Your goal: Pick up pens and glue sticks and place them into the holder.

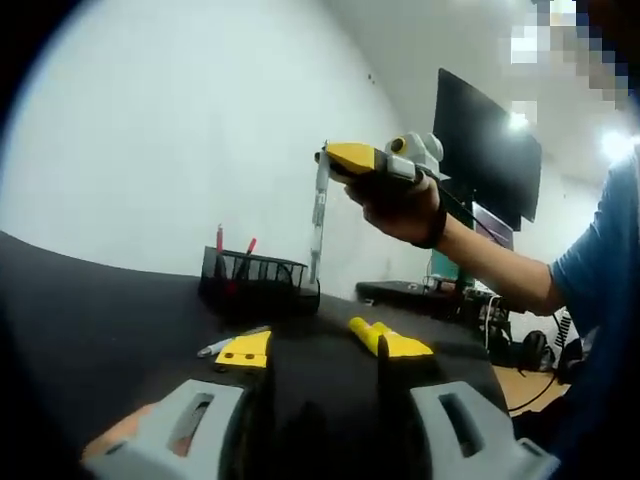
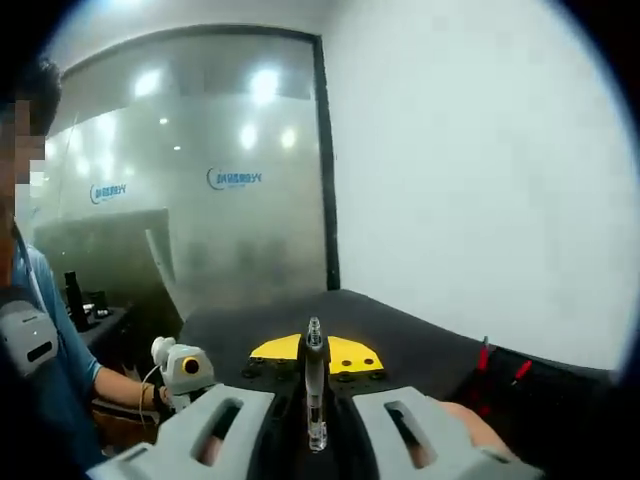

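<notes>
Right gripper [image 2: 314, 352] jaws pinch a clear pen [image 2: 315, 395], long axis vertical. Left gripper view: pen hangs above the black mesh holder [image 1: 258, 283], red pens [image 1: 220, 240] inside, another pen [image 1: 228, 342] on the table [image 1: 90, 320]. Left gripper [image 1: 322, 345] jaws spread, holding nothing.

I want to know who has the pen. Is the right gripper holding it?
Yes, the right gripper is shut on the pen, which hangs above the holder.

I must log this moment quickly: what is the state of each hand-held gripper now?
Left hand-held gripper: open, holding nothing.
Right hand-held gripper: shut on a grey pen, held above the black mesh holder.
</notes>
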`<state>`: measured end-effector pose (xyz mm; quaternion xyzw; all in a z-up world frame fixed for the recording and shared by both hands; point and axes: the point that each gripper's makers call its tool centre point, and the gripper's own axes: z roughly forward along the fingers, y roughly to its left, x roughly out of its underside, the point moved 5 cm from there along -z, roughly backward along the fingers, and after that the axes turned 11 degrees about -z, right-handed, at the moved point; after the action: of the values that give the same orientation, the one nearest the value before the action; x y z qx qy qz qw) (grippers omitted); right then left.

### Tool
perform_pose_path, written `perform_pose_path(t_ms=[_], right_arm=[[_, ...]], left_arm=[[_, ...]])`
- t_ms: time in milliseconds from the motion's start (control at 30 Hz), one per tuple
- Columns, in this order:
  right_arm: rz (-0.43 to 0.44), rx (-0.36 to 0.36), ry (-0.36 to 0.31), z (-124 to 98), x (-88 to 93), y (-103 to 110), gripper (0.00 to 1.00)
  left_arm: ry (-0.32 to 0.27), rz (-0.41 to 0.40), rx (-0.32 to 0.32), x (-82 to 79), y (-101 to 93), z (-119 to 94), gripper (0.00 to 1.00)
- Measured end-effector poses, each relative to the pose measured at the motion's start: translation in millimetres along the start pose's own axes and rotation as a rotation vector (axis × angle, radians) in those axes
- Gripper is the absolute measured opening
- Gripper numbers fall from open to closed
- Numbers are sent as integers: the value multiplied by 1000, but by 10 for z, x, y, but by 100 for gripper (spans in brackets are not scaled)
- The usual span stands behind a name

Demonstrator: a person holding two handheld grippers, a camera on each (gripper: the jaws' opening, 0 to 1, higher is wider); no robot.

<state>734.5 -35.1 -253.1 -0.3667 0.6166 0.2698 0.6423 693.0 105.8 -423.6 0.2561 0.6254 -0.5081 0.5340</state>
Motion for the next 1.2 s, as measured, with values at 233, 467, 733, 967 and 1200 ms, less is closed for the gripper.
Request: perform_pose_path(t_ms=[233, 467, 733, 967, 1200], right_arm=[[-10, 60, -18, -70, -101, -145, 5], [5, 131, -43, -57, -116, -384, 5], [22, 236, -48, -41, -44, -901, 5], [44, 330, -78, 16, -29, -1347, 5], [35, 423, -84, 133, 39, -1689, 5]], left_arm=[[2, 3, -1, 10, -12, 7, 41], [21, 15, -3, 33, 0, 17, 43], [21, 13, -7, 39, 3, 23, 45], [22, 11, -5, 45, 3, 34, 50], [25, 13, -5, 45, 13, 39, 51]])
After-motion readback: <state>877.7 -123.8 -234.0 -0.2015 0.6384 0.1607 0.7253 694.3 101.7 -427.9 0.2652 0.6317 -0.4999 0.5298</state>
